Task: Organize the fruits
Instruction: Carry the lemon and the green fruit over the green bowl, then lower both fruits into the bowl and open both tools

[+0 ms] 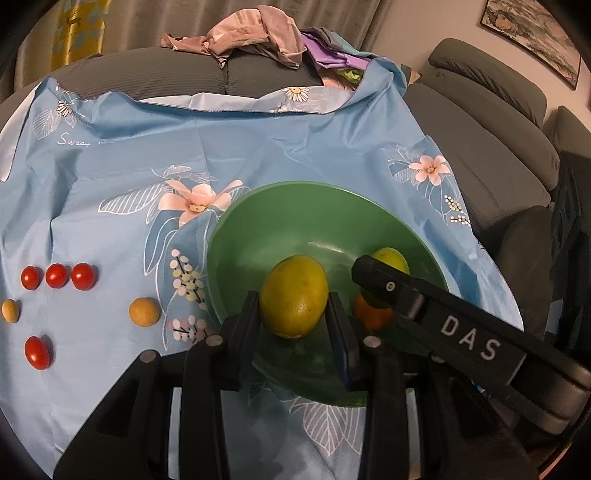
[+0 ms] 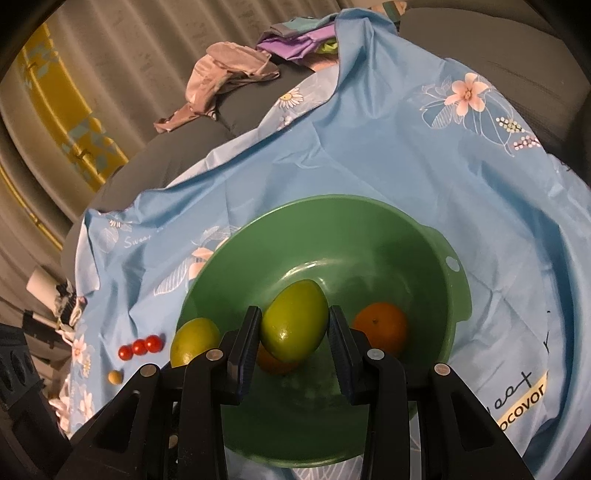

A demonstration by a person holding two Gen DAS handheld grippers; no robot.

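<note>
A: Where are the fruits?

B: Mostly at the green bowl (image 2: 439,236). The left tongs (image 1: 293,314) have a yellow-green lemon (image 1: 293,297) pinched between their pads, held over the near side of the bowl (image 1: 295,206). The right tongs (image 2: 294,330) are closed on a greener lemon (image 2: 294,320), also above the bowl.

A: Both tongs are gripping, then?

B: Yes. On each pair the two pads touch the sides of the fruit, so the jaws stand only as wide as a lemon. In the left view the right tongs (image 1: 373,280) reach in from the right over the bowl, with their lemon (image 1: 391,258) showing just past them.

A: Anything lying in the bowl itself?

B: An orange (image 2: 380,328) sits on the bottom at the right, and another orange fruit (image 2: 273,363) shows partly under the right-hand lemon. In the left view one orange (image 1: 373,317) peeks out beneath the right tongs.

A: And outside the bowl?

B: On the blue flowered cloth (image 1: 258,140), left of the bowl: three cherry tomatoes (image 1: 55,276) in a row, a fourth tomato (image 1: 37,352) nearer, and two small tan round fruits (image 1: 144,312), well apart from each other. What the cloth lies on is hidden.

A: Behind it?

B: A grey sofa (image 1: 480,147) with crumpled clothes (image 1: 255,33) on its back.
</note>
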